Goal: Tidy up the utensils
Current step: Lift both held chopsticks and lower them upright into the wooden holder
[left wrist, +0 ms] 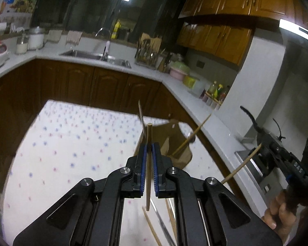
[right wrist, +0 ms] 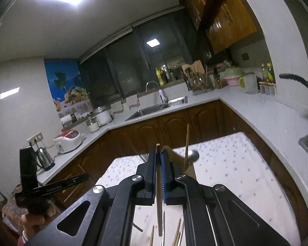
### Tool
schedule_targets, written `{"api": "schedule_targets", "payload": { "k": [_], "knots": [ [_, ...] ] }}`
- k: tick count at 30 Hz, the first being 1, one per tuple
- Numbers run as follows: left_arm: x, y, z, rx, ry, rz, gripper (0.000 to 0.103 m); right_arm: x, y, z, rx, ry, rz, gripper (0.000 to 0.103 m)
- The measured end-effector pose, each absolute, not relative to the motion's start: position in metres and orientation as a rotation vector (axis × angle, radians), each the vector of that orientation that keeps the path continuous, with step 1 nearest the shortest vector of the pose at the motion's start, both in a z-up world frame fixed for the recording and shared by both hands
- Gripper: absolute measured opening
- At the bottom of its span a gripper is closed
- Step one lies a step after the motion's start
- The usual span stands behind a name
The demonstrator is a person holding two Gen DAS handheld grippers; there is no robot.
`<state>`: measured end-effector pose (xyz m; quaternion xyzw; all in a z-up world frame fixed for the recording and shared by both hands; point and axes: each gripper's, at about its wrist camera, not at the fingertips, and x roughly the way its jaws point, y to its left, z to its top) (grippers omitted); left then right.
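Note:
My left gripper [left wrist: 149, 146] is shut on a wooden chopstick [left wrist: 148, 135] that stands upright between the blue pads, above the flowered tablecloth [left wrist: 72, 143]. Just beyond it is a brown utensil holder [left wrist: 177, 155] with a chopstick [left wrist: 197, 130] and a metal spoon [left wrist: 191, 138] leaning in it. My right gripper [right wrist: 158, 153] is shut on another chopstick [right wrist: 158, 194], with the holder [right wrist: 189, 171] right behind its tips. Each gripper shows in the other's view: the right one [left wrist: 263, 143] with its chopstick [left wrist: 242, 164], and the left one [right wrist: 80, 179].
Several loose chopsticks and metal utensils [left wrist: 158, 231] lie on the cloth under the grippers, and the same pile of utensils [right wrist: 166, 231] shows in the right wrist view. A white L-shaped counter [left wrist: 215, 123] with a sink [left wrist: 96, 56] wraps around the table. A black pan handle [left wrist: 249, 115] juts out at the right.

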<state>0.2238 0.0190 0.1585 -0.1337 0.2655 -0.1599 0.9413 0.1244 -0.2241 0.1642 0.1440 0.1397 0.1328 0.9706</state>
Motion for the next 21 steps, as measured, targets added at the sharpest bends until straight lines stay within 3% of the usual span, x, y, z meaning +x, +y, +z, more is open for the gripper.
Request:
{"api": "schedule_targets", "payload": {
  "k": [12,21],
  "knots": [
    [0.277,0.011,0.222,-0.278,0.362,-0.31,0.005,0.18,-0.236,0.206,0.302,0.135,0.191,0.005],
    [0.335,0.002,0.18,-0.317,0.398,-0.252,0.005,0.228,-0.227,0.186,0.26,0.129,0.134,0.005]
  ]
}}
